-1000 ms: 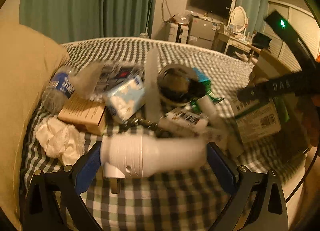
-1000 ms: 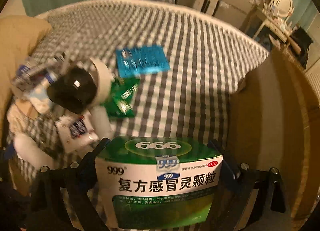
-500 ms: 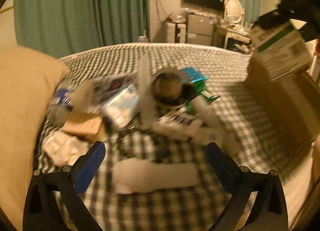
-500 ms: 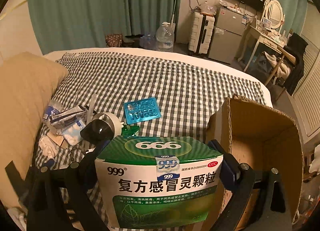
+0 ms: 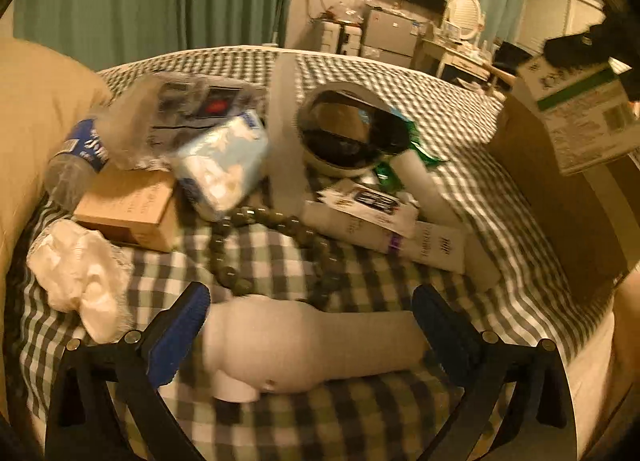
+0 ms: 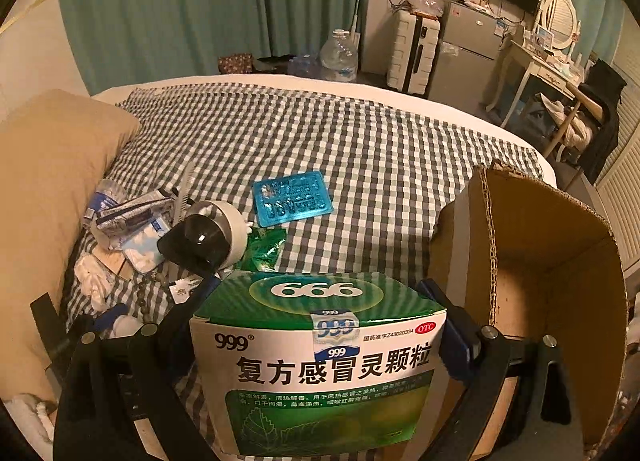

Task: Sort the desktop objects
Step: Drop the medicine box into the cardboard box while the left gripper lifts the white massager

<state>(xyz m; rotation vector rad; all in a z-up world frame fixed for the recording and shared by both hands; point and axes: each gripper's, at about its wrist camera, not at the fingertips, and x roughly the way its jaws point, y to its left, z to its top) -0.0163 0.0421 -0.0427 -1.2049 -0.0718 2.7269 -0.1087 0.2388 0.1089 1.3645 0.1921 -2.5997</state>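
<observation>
My left gripper [image 5: 312, 321] is open and low over the checked bed. A white bottle-shaped object [image 5: 312, 345] lies across the gap, its ends close to both blue pads. Beyond it is a pile: a bead string [image 5: 248, 237], a tissue pack [image 5: 224, 165], a small brown box [image 5: 128, 205], a round black-and-white device [image 5: 352, 137] and white tubes [image 5: 424, 245]. My right gripper [image 6: 316, 289] is shut on a green and white medicine box [image 6: 320, 361], held up beside the open cardboard box [image 6: 560, 253]. From the left wrist, the medicine box [image 5: 580, 117] hangs above the cardboard box [image 5: 560, 213].
A tan pillow [image 6: 48, 189] borders the pile on the left, with a water bottle [image 5: 76, 161] and crumpled tissue [image 5: 80, 273] beside it. A blue blister pack [image 6: 292, 197] and green sachets [image 6: 266, 249] lie mid-bed. Furniture stands beyond the bed's far edge.
My right gripper has lifted the medicine box from low over the bed up beside the cardboard box. My left gripper drew back from the white object, then came in close around it again.
</observation>
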